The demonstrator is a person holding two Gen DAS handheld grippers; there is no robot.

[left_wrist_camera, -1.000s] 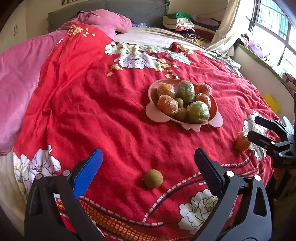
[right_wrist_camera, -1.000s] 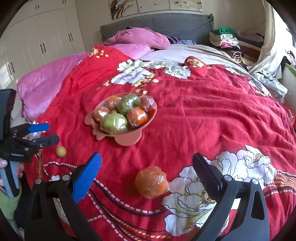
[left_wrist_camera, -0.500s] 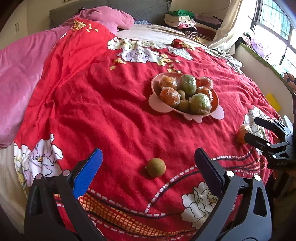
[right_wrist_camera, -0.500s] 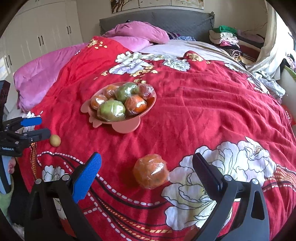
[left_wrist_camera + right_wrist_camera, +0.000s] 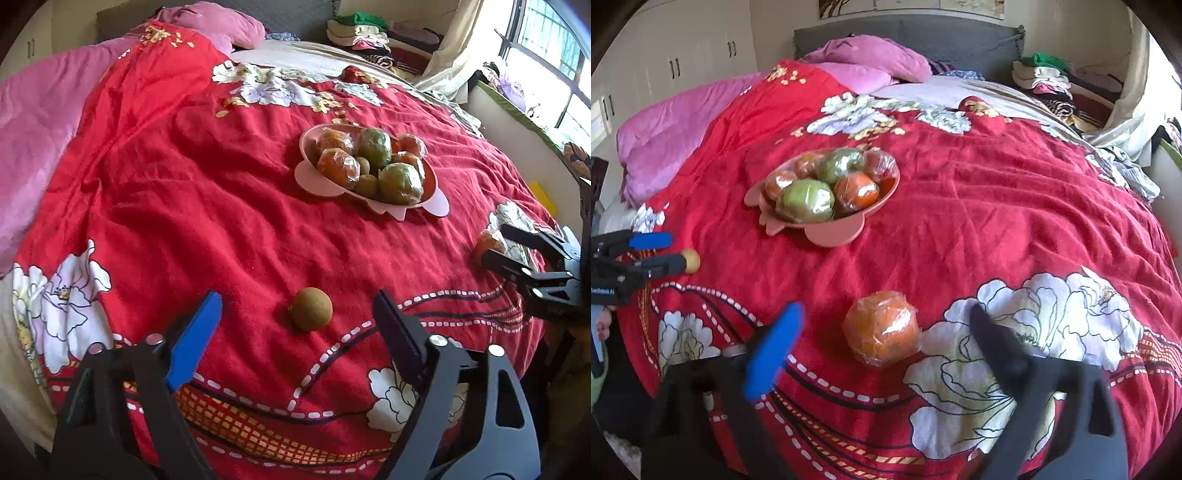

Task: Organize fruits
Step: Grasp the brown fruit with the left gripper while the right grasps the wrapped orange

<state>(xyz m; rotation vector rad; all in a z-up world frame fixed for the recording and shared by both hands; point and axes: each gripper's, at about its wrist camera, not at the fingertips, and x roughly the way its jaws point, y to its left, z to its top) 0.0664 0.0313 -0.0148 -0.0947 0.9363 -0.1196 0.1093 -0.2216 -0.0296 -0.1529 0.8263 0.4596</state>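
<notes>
A small brown round fruit lies on the red bedspread, between the fingers of my left gripper. Those jaws are closing and stand clear of it on both sides. A plastic-wrapped orange lies between the fingers of my right gripper, whose jaws are closing too, with gaps left on each side. A pink bowl with several wrapped orange and green fruits sits mid-bed. Each view catches the other gripper at its edge: the right gripper by the orange, the left gripper by the brown fruit.
The red flowered bedspread covers the bed. Pink bedding and a pillow lie at the head end. Folded clothes are piled at the far right. A window ledge runs along the right of the bed.
Both grippers have drawn their fingers inward around their fruits and come slightly closer to them. The brown fruit and the wrapped orange have not moved on the bedspread.
</notes>
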